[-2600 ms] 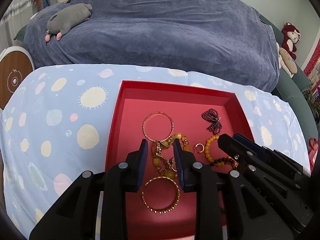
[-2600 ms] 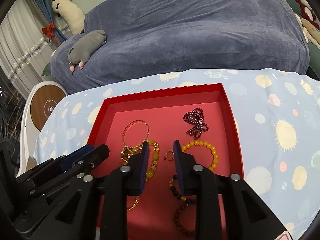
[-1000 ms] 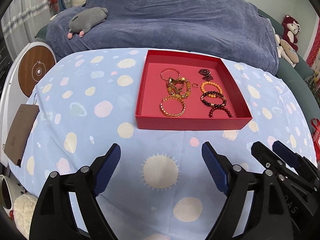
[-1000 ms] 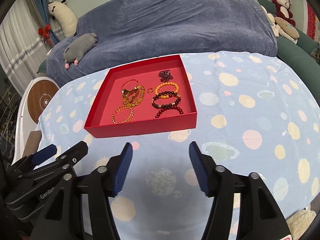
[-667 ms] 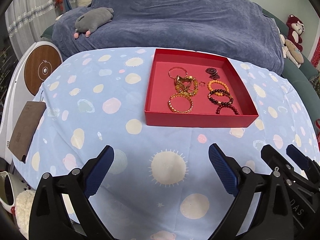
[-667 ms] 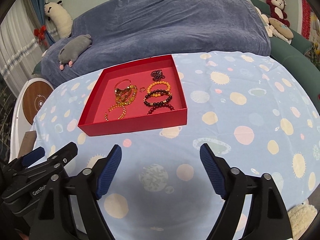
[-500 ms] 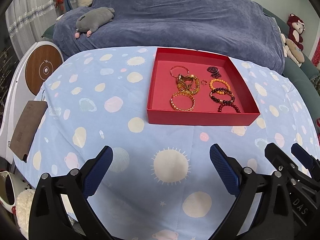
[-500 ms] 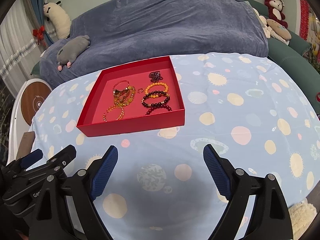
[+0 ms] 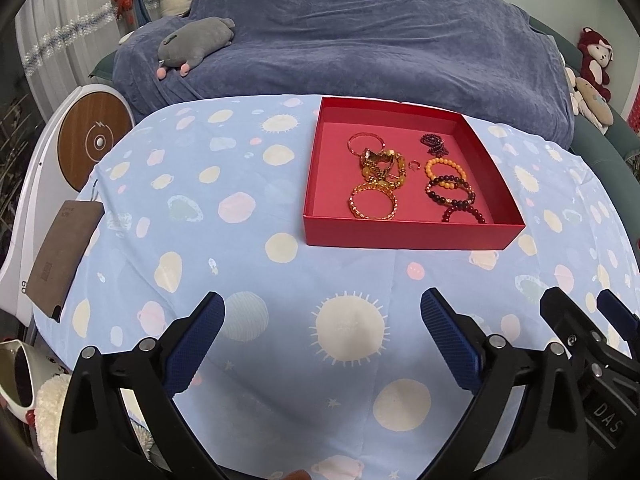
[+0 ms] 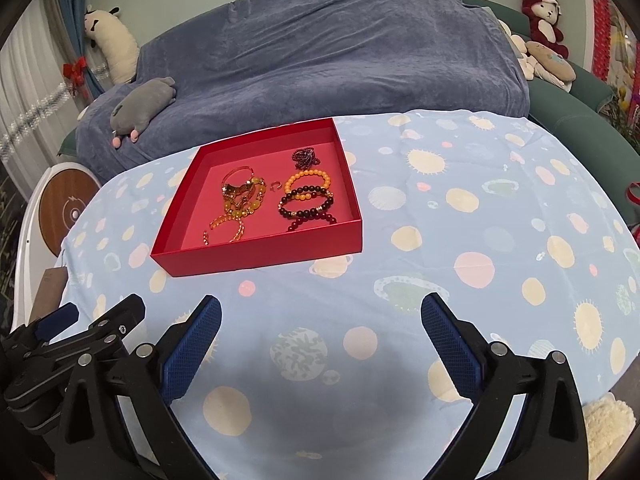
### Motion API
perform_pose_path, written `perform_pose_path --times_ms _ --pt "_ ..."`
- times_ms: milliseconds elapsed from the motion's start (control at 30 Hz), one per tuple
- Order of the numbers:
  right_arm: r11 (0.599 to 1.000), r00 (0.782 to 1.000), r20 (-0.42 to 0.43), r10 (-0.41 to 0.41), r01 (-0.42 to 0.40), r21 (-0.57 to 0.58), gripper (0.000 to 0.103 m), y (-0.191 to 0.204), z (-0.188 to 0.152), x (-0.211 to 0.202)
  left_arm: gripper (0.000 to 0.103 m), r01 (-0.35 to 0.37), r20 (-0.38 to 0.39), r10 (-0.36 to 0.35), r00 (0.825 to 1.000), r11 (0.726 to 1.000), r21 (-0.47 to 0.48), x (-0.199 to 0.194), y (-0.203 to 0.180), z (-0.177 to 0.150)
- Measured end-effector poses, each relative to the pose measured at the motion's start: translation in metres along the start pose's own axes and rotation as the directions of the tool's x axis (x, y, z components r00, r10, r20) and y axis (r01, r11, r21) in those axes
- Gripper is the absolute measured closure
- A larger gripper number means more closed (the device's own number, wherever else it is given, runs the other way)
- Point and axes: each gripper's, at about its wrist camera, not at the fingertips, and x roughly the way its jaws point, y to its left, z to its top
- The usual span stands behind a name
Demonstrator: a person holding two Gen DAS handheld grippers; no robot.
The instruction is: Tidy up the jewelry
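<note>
A red box [image 9: 412, 236] sits on the spotted blue tablecloth [image 9: 200, 200], far from both grippers. Inside lie a gold bangle [image 9: 372, 201], a tangle of gold chain and yellow beads [image 9: 380, 166], a thin gold hoop [image 9: 365, 142], a small ring [image 9: 414, 165], an orange bead bracelet [image 9: 444, 168], dark bead bracelets [image 9: 450, 192] and a purple bead strand [image 9: 434, 142]. My left gripper [image 9: 322, 304] hangs open over the near cloth, empty. My right gripper [image 10: 321, 306] is beside it, jaws opening wide with nothing between them. The box [image 10: 260, 256] shows up left of centre in the right wrist view.
A sofa under a blue cover [image 9: 360, 40] stands behind the table, with a grey plush toy [image 9: 196, 40] on it. A brown card [image 9: 60, 256] hangs at the table's left edge beside a white device with a wooden disc [image 9: 96, 142]. Plush toys [image 10: 544, 20] sit far right.
Both grippers have drawn back from over the box to the near side of the table. Their jaws have spread from narrow to wide, the right one widening most in the last second.
</note>
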Motion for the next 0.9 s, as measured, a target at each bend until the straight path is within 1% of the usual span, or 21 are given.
perform_pose_path --times_ms 500,900 --pt "1.000 1.000 -0.010 -0.003 0.003 -0.004 0.006 0.0016 -0.0005 0.0024 0.007 -0.003 0.003 0.003 1.000 1.000 -0.027 0.0005 0.0016 0.0017" --pt "1.000 1.000 -0.014 -0.003 0.003 0.000 0.006 0.0020 -0.0026 0.0047 0.007 -0.001 0.003 0.001 1.000 1.000 -0.028 0.0015 0.0020 0.0028"
